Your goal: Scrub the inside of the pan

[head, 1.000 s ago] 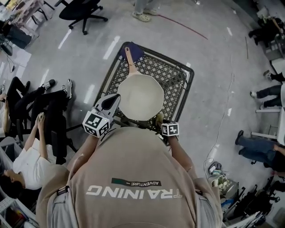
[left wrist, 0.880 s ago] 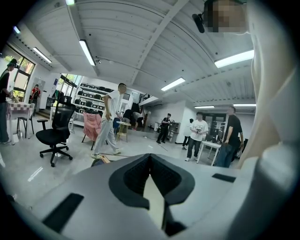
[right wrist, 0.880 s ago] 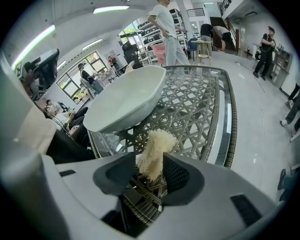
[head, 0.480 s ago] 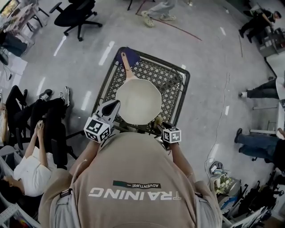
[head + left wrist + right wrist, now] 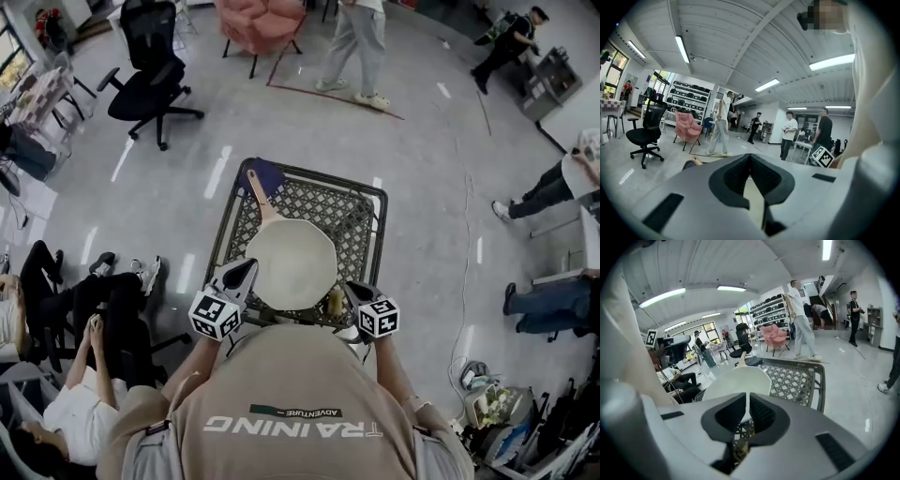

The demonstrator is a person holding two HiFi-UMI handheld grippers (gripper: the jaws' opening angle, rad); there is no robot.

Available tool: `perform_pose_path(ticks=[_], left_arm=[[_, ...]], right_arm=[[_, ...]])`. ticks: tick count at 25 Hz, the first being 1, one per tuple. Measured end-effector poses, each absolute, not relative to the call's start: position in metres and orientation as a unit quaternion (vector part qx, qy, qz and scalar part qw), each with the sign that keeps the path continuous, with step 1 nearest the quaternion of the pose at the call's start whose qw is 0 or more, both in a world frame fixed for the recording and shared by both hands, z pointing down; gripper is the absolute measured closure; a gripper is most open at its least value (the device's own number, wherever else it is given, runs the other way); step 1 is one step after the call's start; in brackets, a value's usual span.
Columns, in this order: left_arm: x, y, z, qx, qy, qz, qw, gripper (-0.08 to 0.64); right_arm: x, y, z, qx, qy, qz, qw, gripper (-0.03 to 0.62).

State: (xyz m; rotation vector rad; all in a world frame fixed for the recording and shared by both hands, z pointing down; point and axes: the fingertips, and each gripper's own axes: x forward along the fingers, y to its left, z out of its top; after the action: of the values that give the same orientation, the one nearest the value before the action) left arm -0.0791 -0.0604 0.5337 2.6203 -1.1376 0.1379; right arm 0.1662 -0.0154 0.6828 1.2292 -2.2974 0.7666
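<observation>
The left gripper [image 5: 750, 160] was clamped on the near rim of the cream pan [image 5: 291, 262]. The right gripper [image 5: 746, 401], its jaws just closed on a yellowish sponge [image 5: 335, 301], hung at the pan's near right edge. The pan sat upright on a black lattice table [image 5: 366, 211], its tan handle [image 5: 258, 195] pointing away and lying over a blue cloth [image 5: 269, 173] at the far corner. Beyond, on the grey floor, stood a black office chair [image 5: 150, 84] and a pink armchair [image 5: 262, 17], with a person [image 5: 361, 42] in mid-stride beside it.
</observation>
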Motion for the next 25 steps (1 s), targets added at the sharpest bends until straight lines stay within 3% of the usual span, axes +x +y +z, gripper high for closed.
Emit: perform_pose_path(ticks=[25], left_arm=[[-0.047, -0.076, 0.445, 0.937, -0.344, 0.016, 0.055, 0.543]], right_arm=[[0.069, -0.05, 0.454, 0.274, -0.957, 0.085, 0.046, 0.575]])
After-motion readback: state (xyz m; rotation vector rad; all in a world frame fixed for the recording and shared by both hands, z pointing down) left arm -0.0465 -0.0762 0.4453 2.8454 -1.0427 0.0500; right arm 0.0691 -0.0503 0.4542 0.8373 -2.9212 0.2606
